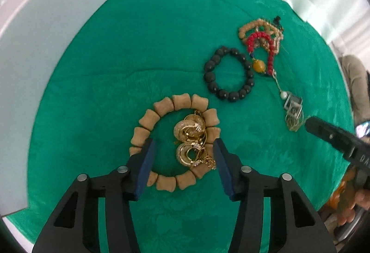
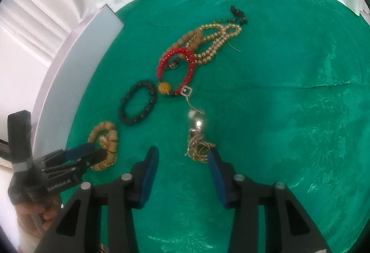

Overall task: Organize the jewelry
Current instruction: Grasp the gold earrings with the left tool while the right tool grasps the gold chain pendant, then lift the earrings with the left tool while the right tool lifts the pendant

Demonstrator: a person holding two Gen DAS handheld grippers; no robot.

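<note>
Your left tongs stand open over the gold earrings inside the tan bead bracelet; your right tongs are open beside the tangled gold chain. Lower slowly and pinch only one earring, because these shiny, small pieces lie in a pile and may snag.

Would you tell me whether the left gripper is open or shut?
Open: the left gripper has spread jaws flanking gold earrings, gripping nothing.
</note>
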